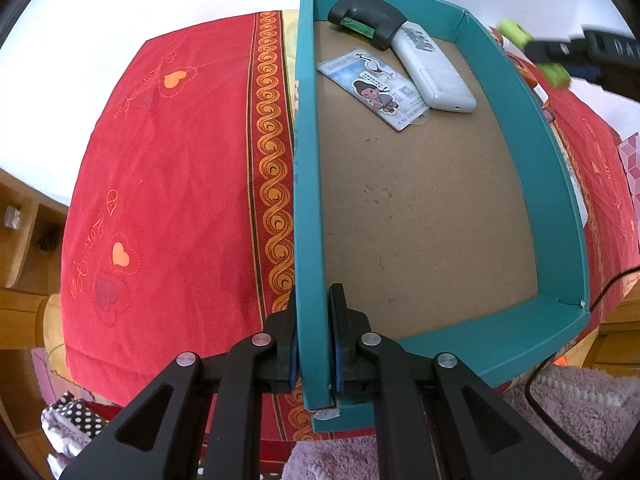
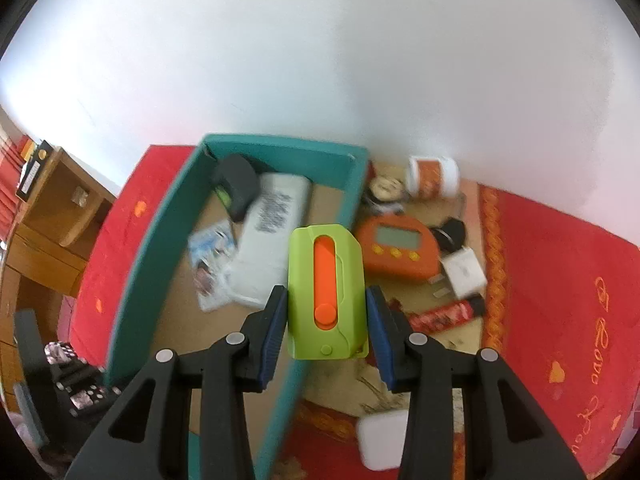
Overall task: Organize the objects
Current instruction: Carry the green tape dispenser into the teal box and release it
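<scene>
My left gripper is shut on the left wall of a teal open box that lies on a red cloth. Inside the box lie a white remote, a card with a cartoon sticker and a black object at the far end. My right gripper is shut on a lime-green case with an orange slider, held in the air above the box's right wall. The right gripper with the green case also shows in the left wrist view, beyond the box's far right corner.
To the right of the box lie an orange timer, a white charger, a red wrapped bar, a white and orange cup, a small doll figure and a white case. Wooden shelves stand at the left. A white wall is behind.
</scene>
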`<state>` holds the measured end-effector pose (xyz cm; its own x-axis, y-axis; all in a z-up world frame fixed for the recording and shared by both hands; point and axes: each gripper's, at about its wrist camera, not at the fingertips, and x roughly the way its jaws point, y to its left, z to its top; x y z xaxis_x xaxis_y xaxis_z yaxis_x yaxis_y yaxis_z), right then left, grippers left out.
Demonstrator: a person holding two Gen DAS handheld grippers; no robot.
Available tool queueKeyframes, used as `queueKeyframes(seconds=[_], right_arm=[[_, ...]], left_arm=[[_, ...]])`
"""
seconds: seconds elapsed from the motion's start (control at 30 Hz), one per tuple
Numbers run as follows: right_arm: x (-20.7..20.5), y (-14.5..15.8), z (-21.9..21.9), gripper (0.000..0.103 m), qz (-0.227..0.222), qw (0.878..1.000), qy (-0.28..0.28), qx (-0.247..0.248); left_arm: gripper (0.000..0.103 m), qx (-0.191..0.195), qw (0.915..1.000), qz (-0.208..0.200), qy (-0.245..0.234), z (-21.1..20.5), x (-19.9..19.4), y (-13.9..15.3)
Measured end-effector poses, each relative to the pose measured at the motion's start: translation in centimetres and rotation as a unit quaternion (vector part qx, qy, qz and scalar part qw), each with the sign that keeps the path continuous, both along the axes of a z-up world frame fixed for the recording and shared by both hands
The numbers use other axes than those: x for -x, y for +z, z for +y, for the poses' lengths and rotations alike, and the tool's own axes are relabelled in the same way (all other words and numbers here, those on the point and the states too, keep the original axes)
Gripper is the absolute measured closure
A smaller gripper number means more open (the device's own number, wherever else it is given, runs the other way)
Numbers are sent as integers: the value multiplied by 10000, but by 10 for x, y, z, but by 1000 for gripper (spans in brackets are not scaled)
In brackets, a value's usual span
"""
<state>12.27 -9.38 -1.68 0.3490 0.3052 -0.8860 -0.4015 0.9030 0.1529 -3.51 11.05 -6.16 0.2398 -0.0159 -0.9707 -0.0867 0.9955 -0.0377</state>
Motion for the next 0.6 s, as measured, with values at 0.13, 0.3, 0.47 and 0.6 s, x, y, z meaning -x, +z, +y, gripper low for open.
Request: queueKeyframes(seconds=[0.13,0.3,0.47,0.6], right_arm=[[-1,2,25,64,106,9995,209,-221],[15,-7,61,64,330,9968,671,-292],[30,-24,91,64,628,9922,1032,-320],[39,-37,111,64,798,9878,1311,-252]], left_arm=[[91,0,10000,-6,0,-1,0,0],[91,-4,10000,-3,-4,-1,0,0],[91,-13,10000,-3,-14,-1,0,1],[91,-13,10000,-5,-15,-2,0,1]])
